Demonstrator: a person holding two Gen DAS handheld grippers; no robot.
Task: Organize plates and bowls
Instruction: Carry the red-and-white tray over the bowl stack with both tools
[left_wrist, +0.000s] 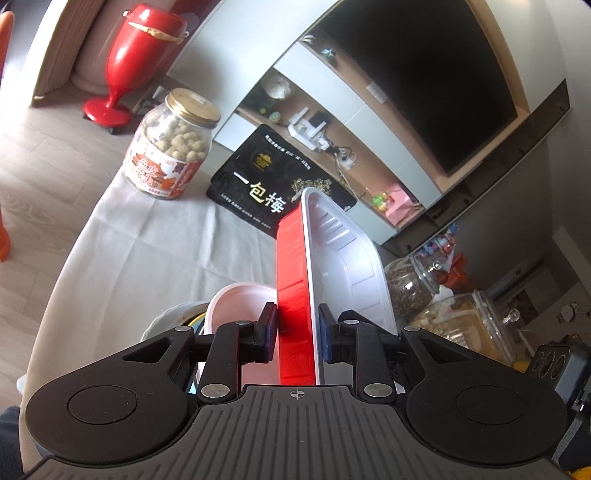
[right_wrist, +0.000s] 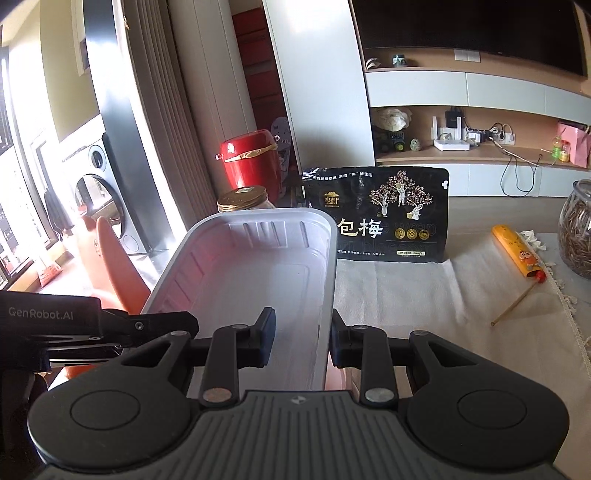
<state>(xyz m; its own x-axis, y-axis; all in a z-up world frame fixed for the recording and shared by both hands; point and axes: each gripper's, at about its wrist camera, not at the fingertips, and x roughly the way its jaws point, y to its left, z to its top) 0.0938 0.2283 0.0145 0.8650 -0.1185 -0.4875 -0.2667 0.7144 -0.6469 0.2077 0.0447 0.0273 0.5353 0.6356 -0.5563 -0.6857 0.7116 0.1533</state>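
A rectangular plastic tray, red outside and white inside (left_wrist: 295, 291), is held above the table. My left gripper (left_wrist: 297, 330) is shut on its wall, one pad on the red outer side, one inside. In the right wrist view the same tray (right_wrist: 251, 266) shows its white inside. My right gripper (right_wrist: 302, 338) straddles the tray's right wall with a gap at the left pad, so it looks open. The left gripper's body (right_wrist: 74, 328) is at the tray's left edge. A pink bowl (left_wrist: 240, 306) sits below the tray, stacked on other dishes (left_wrist: 173, 317).
On the white tablecloth (left_wrist: 147, 240) stand a peanut jar (left_wrist: 170, 146), a black snack bag (right_wrist: 376, 214), glass jars (left_wrist: 410, 288) (right_wrist: 576, 232), and a yellow stick toy (right_wrist: 517, 254). A red bin (right_wrist: 251, 162) and orange chair (right_wrist: 110, 258) stand beyond.
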